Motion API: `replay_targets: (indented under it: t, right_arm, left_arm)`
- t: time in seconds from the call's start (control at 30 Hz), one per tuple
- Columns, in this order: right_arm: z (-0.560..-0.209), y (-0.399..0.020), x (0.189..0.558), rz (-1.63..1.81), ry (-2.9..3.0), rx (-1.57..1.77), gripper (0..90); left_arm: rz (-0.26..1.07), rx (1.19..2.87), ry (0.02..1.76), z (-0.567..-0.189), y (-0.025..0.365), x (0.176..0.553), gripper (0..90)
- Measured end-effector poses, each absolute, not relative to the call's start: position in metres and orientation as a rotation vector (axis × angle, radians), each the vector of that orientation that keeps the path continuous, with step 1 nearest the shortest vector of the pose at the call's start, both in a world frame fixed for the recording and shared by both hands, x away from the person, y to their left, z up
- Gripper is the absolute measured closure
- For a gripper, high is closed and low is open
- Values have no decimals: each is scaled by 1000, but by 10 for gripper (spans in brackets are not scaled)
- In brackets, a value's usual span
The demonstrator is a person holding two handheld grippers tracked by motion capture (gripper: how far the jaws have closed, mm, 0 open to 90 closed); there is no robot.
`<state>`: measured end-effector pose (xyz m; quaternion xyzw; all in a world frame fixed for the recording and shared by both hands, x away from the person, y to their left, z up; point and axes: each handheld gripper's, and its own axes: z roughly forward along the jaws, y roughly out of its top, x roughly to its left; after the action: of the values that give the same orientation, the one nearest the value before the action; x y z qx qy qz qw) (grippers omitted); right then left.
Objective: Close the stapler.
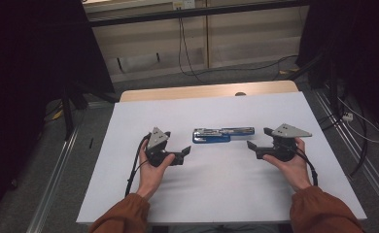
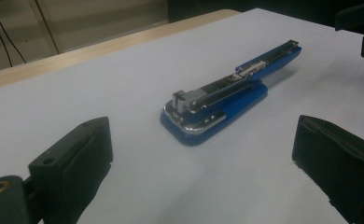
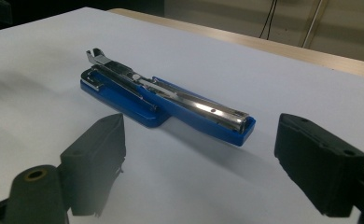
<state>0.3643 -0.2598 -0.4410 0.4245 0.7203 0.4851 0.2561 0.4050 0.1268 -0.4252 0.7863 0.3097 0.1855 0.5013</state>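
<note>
A blue stapler [image 1: 222, 134] lies at the centre of the high view on the white bench [image 1: 129, 194], its long axis running left to right across the frame, with its metal magazine and top arm exposed. The left tool [image 1: 184, 154] sits left of centre, the right tool [image 1: 257, 141] right of centre; each is held in 1 hand, rests low over the bench, and points inward at the stapler from its own end. Neither touches it. Both tools are released: in the left gripper view the 2 black jaws stand wide apart at the lower corners, with the stapler [image 2: 227, 95] near, between and beyond them, its broad chromed rear end closest. In the right gripper view the jaws are likewise spread, and the stapler [image 3: 164, 100] lies just ahead in the middle of the frame, its narrow front tip closest.

Judged step: the approach, before any grasp. The 2 tools bracket the stapler symmetrically, which suggests a 2-handed hold. The next move probably calls for each tool to advance along the bench until its jaws straddle 1 end of the stapler, then close. The thin, raised front tip offers less to grip than the flat base, so the right tool needs the more careful alignment.
</note>
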Motion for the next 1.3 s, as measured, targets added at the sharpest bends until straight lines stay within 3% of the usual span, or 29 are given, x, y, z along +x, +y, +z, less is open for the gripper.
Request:
replay_targets:
  t: [0.8, 1.1, 1.3]
  right_arm:
    - [-441, -255, 375, 1304, 1977, 1186, 267]
    - [-444, -252, 387, 1321, 1980, 1194, 279]
    - [-447, -249, 390, 1318, 1990, 1207, 301]
  left_arm:
    - [497, 1880, 719, -408, 86, 444, 69]
    - [537, 1910, 782, -422, 78, 457, 78]
    - [492, 1942, 784, -426, 79, 455, 66]
